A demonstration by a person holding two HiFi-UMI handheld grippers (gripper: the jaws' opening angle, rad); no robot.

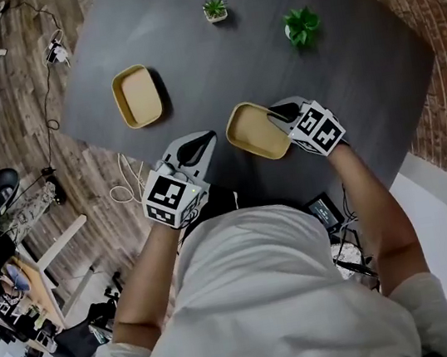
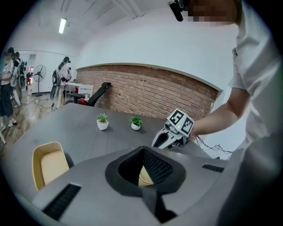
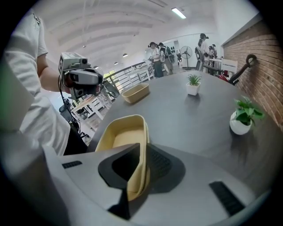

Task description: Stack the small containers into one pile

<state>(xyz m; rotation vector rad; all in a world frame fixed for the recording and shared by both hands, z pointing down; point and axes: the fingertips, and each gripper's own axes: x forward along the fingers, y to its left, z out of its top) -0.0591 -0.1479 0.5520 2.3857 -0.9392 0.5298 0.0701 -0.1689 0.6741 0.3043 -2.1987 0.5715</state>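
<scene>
While pinched by one wall, the mustard-yellow rounded plastic container sits near the dark grey bench's six-o'clock edge.
Right tool clamps its rim; left tool is together, empty. That one-sided grip may let it pivot off.

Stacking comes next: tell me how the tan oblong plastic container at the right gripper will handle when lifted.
Probably light: the tan oblong plastic container looks thin-walled and empty. Gripped by one wall in the right gripper, it may tilt.
</scene>
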